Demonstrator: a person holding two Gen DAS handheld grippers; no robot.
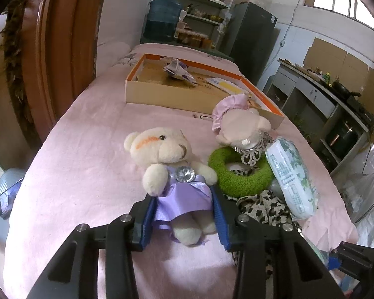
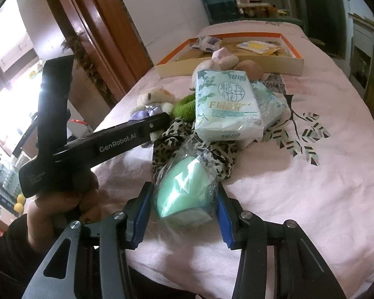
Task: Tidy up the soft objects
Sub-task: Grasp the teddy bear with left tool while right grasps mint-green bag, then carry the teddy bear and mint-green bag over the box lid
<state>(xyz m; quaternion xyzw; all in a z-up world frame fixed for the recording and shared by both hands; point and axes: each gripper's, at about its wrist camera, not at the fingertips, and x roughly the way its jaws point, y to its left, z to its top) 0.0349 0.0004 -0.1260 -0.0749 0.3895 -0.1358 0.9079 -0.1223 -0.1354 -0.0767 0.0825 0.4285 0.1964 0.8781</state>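
A cream teddy bear in a purple dress [image 1: 170, 174] lies on the pink bedspread [image 1: 82, 164]. My left gripper [image 1: 183, 214] has its blue pads on both sides of the bear's skirt and closes on it. It also shows in the right wrist view [image 2: 152, 104]. My right gripper [image 2: 184, 204] closes on a mint-green sponge in clear plastic wrap [image 2: 184, 189]. A green ring [image 1: 239, 172], a second plush with a pink bonnet [image 1: 239, 122], a tissue pack [image 1: 291, 177] and a leopard-print cloth [image 1: 261, 206] lie in a pile.
A shallow orange-rimmed cardboard box [image 1: 162, 92] holding paper packets sits at the far end of the bed. A wooden headboard [image 1: 62, 44] stands on the left. Shelves, a water jug [image 1: 163, 18] and a counter lie beyond the bed.
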